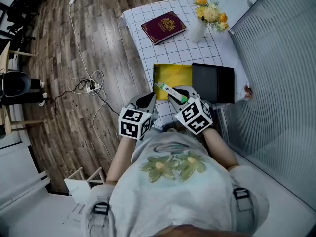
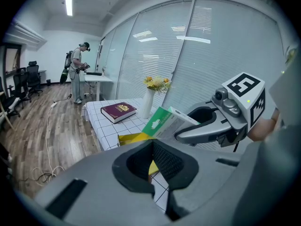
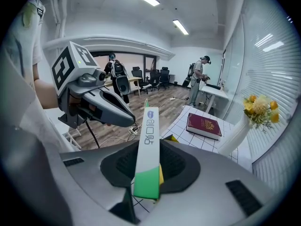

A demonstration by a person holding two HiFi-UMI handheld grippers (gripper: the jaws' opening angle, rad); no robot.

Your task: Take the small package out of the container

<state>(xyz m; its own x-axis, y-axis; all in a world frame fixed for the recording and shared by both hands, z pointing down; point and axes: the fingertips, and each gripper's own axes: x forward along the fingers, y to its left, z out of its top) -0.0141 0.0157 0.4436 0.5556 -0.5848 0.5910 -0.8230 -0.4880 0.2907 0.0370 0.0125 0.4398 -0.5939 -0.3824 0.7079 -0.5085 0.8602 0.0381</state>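
Note:
A small green and white package (image 1: 171,92) is held in the air in front of my body, with my right gripper (image 1: 174,96) shut on it. In the right gripper view the package (image 3: 148,145) stands on edge between the jaws. The container (image 1: 173,75), a flat box with a yellow inside, lies open on the checked table just beyond the package. Its black lid (image 1: 213,82) lies beside it on the right. My left gripper (image 1: 148,98) hangs just left of the right one, shut and holding nothing. From the left gripper view the package (image 2: 164,121) sticks out of the right gripper (image 2: 207,126).
A maroon book (image 1: 163,27) and a white vase (image 1: 198,28) of yellow flowers stand further back on the table (image 1: 143,43). A window wall with blinds (image 1: 276,83) runs along the right. A cable and a power strip (image 1: 91,87) lie on the wooden floor to the left. A person (image 2: 77,72) stands far off.

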